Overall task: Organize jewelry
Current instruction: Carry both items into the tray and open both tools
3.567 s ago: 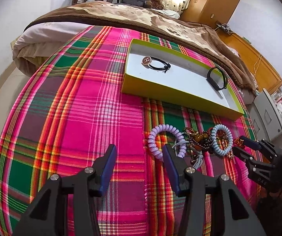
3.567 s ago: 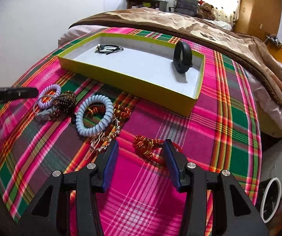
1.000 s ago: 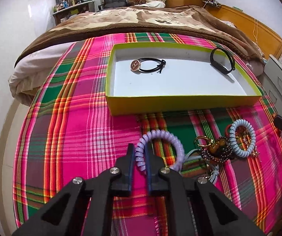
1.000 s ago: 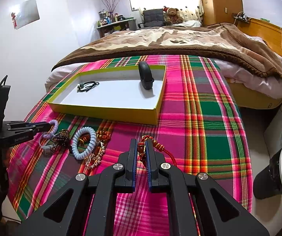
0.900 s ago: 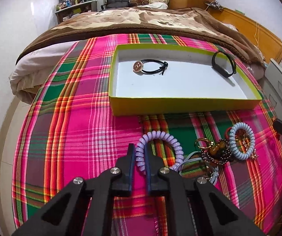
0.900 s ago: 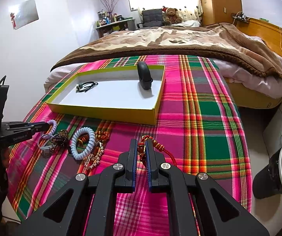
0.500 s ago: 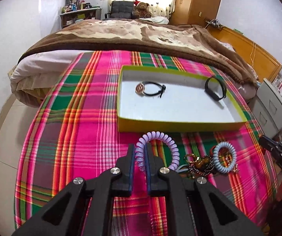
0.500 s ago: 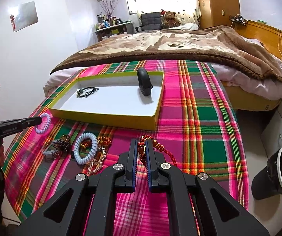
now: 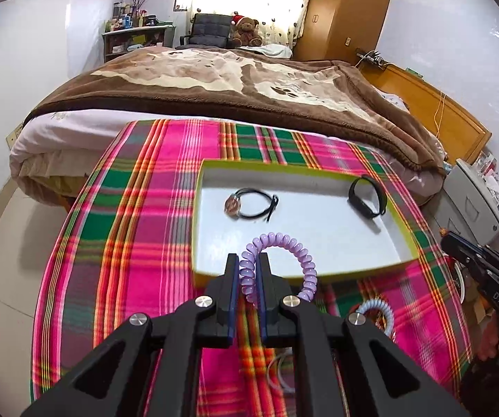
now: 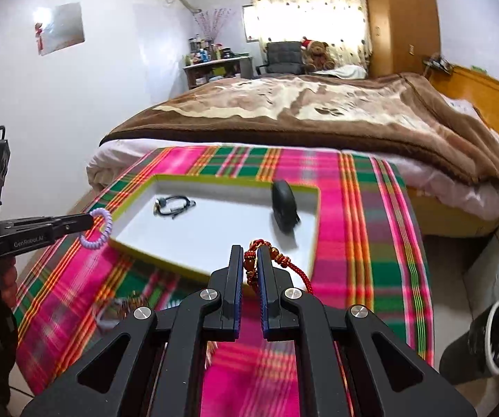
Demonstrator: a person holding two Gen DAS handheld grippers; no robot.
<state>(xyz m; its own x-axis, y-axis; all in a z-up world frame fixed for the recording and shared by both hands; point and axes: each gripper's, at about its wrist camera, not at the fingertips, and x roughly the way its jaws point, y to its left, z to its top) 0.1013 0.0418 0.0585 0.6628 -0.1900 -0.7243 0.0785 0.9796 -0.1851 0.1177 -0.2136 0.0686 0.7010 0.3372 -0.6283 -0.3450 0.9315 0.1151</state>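
Observation:
My left gripper [image 9: 248, 271] is shut on a purple coil bracelet [image 9: 286, 243] and holds it in the air over the near edge of the yellow-green tray [image 9: 402, 224]. In the right wrist view the same bracelet [image 10: 101, 229] hangs beside the tray's left rim [image 10: 129, 201]. My right gripper [image 10: 249, 264] is shut on a red beaded bracelet [image 10: 277, 257], held above the tray's near right part. Inside the tray lie a black cord bracelet with a round charm [image 9: 249, 205] and a black band [image 9: 367, 199].
The tray sits on a pink and green plaid cloth [image 9: 138, 229]. A light blue coil bracelet [image 9: 376, 309] and other jewelry lie on the cloth behind my left fingers. A bed with a brown blanket [image 9: 235, 83] is beyond. A dark bin [image 10: 492, 340] stands low right.
Both grippers closed on their bracelets, lifted them off the cloth and moved forward toward the tray. The purple coil and the red beads now hang over the tray's near side.

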